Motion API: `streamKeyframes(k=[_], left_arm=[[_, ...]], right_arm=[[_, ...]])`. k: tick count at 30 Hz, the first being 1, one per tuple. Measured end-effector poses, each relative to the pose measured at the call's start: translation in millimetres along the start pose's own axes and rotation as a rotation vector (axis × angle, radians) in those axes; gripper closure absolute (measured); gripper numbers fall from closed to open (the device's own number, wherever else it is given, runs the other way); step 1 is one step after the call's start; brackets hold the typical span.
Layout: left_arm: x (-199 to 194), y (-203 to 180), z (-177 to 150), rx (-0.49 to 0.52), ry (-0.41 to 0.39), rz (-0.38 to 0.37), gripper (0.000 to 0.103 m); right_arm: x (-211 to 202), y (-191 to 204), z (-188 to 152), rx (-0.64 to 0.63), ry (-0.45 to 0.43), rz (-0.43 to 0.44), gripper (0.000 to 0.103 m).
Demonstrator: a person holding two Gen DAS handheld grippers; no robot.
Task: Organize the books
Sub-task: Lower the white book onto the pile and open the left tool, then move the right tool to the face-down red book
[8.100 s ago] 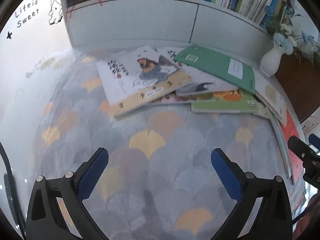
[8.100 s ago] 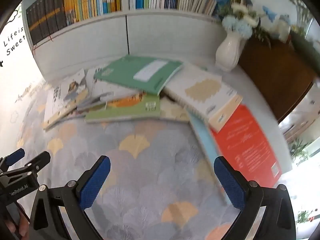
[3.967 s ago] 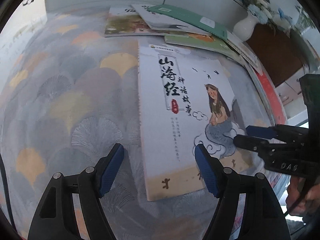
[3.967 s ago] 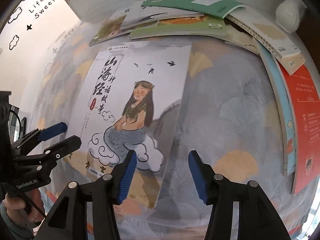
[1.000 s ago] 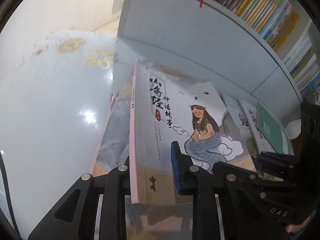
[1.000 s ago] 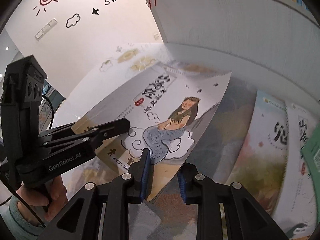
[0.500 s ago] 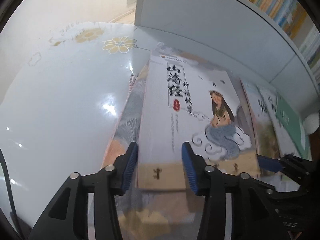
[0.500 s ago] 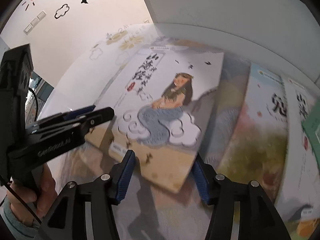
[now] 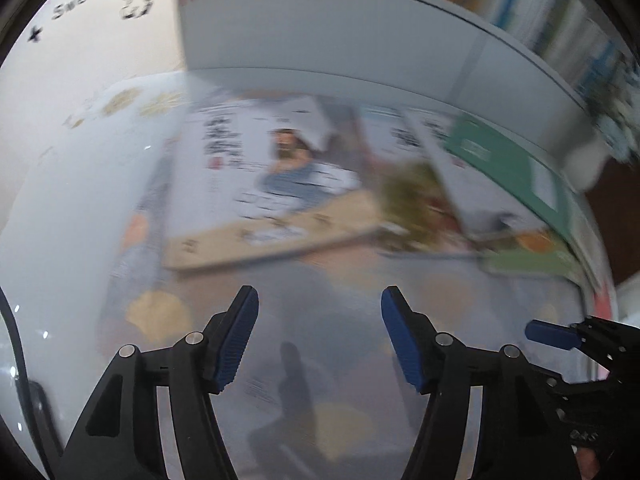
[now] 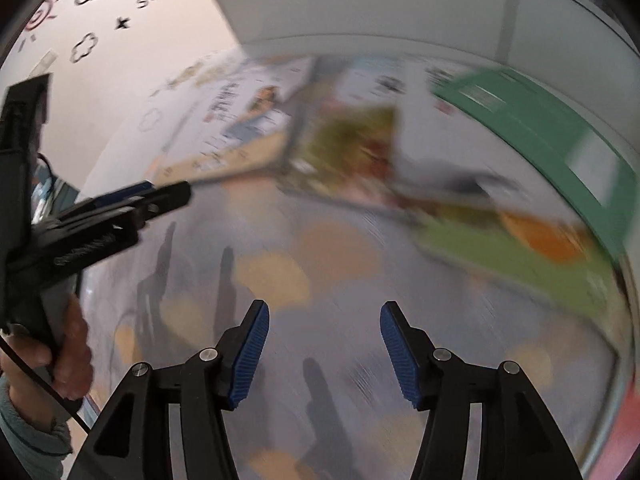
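Left wrist view: your left gripper (image 9: 319, 336) jaws opening, right gripper (image 10: 324, 350) jaws spread, both empty; mermaid book (image 9: 256, 196) lies flat beyond them, probably thin and floppy, so pinch its near edge.

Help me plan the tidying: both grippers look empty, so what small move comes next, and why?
Probably swing the left gripper, jaws opening on nothing, and the open right gripper toward the overlapping pile topped by the green-covered notebook. The white illustrated mermaid book already lies flat apart on the left.
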State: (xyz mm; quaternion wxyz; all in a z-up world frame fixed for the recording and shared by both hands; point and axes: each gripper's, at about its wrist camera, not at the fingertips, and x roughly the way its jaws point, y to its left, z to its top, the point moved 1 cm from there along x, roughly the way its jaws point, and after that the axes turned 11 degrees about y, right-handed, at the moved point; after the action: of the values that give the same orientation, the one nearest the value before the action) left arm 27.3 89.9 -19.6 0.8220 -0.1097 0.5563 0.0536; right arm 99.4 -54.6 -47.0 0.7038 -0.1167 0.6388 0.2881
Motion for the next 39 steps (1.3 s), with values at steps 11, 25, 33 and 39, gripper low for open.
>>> streamKeyframes(k=[11,25,33,39], left_arm=[[-35.5,-106.4,-39.0,0.252,-0.029,-0.061,0.041],[-52.6,-228.2,-84.0,0.459,-0.029,-0.107,0.041],[-26.8,-297.5,-104.7,0.410,0.085,-0.261,0.041],[6.2,-359.1,-110.1,0.367,0.151,-0.332,0.041]], right_arm=[[-49.4,-77.5,-101.9,0.284,-0.070,-0.010,0.047],[-112.7,-143.4,-191.8,0.494,-0.197,-0.058,0.033],[-134.2,-229.0,-245.1,0.596,-0.206,-0.094,0.033],[-146.7,-319.2,-278.8,0.693,-0.217,-0.098,0.041]])
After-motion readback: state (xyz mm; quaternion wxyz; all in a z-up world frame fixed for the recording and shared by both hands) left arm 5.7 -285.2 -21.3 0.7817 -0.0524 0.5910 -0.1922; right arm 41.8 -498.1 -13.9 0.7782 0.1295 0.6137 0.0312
